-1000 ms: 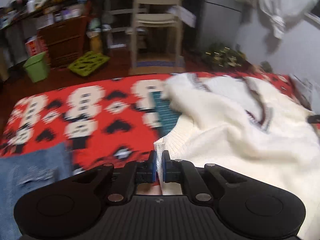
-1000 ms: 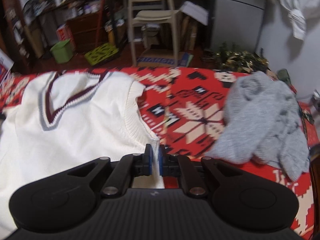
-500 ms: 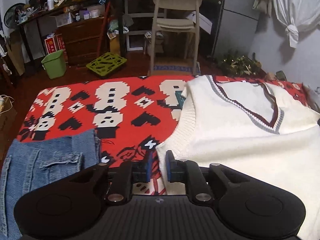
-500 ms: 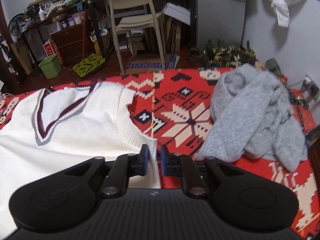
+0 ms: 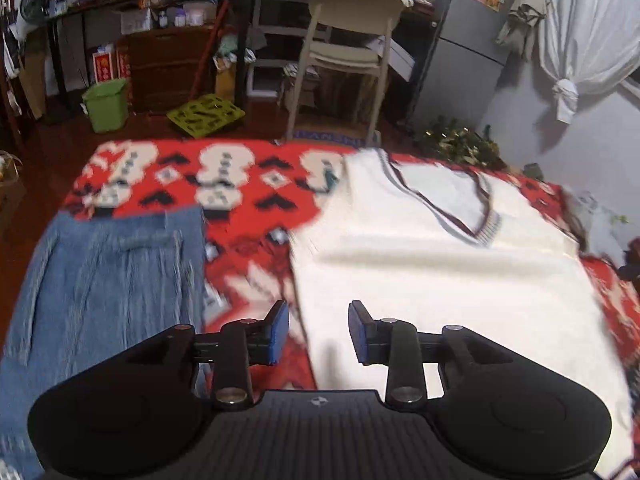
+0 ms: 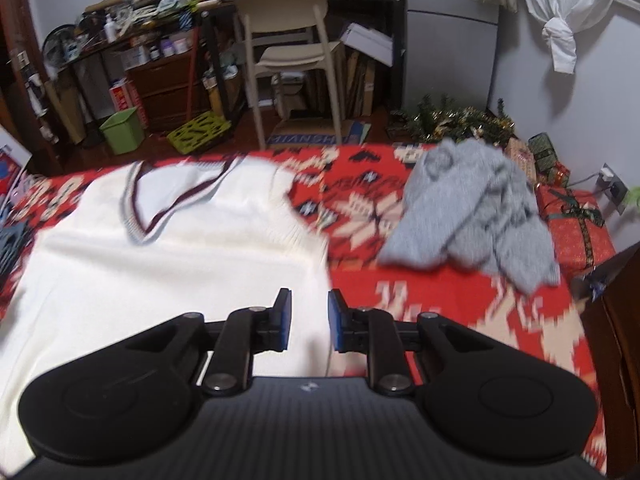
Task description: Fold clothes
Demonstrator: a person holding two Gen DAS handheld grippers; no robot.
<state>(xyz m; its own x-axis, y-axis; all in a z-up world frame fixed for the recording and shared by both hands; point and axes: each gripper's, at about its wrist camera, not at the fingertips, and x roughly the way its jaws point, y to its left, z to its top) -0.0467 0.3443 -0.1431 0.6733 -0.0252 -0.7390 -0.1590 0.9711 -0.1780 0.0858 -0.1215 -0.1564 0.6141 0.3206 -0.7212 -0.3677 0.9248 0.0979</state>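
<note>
A white knit vest [image 5: 440, 276] with a maroon and grey V-neck lies spread flat on the red patterned blanket [image 5: 248, 216]. My left gripper [image 5: 318, 330] hovers open above the vest's left side edge, holding nothing. In the right wrist view the same vest [image 6: 160, 264] fills the left half, and my right gripper [image 6: 308, 322] stands open above its right side edge, also holding nothing. Both views are motion-blurred.
Blue jeans [image 5: 104, 280] lie left of the vest. A crumpled grey sweater [image 6: 472, 212] lies to its right, with a wrapped red gift box [image 6: 576, 228] beyond. Past the bed stand a beige chair [image 5: 348, 52], a green bin [image 5: 106, 104] and cluttered shelves.
Both grippers went from shut on the vest's side edges to open, letting the vest drop flat. Both have risen and drawn back from it.
</note>
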